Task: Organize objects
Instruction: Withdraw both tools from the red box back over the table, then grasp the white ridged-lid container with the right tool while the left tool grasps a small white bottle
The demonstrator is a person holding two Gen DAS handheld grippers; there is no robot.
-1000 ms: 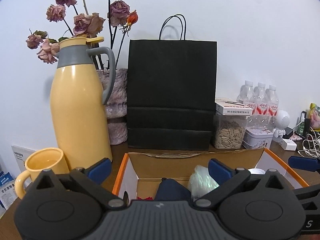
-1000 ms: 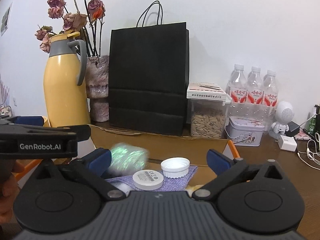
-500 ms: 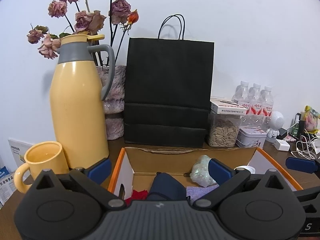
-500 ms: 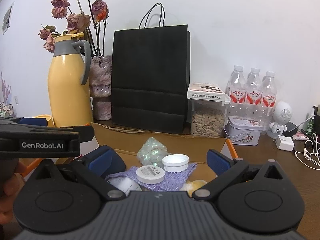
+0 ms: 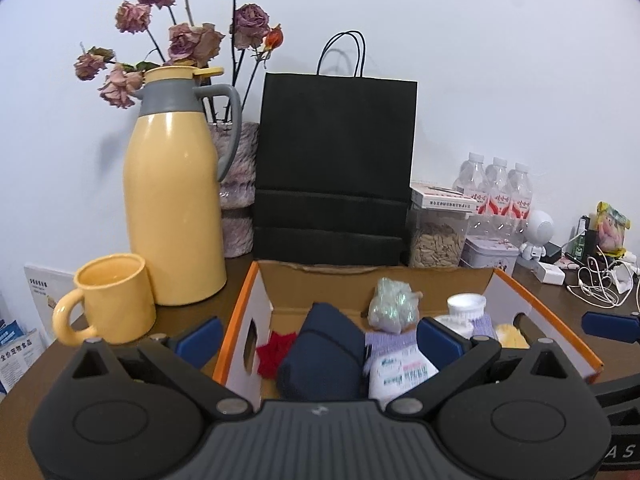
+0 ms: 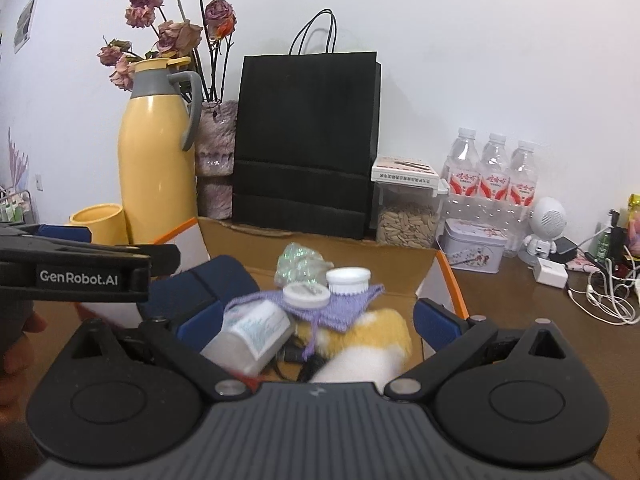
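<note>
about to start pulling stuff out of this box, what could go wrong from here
1. The white jar and round white lid rest loose on the purple knit cloth; tugging the cloth could tip them off.
2. Items in the cardboard box overlap, so an open right gripper may catch two at once.
3. The yellow mug stands close by the left gripper; a sideways swing could knock it.
</note>
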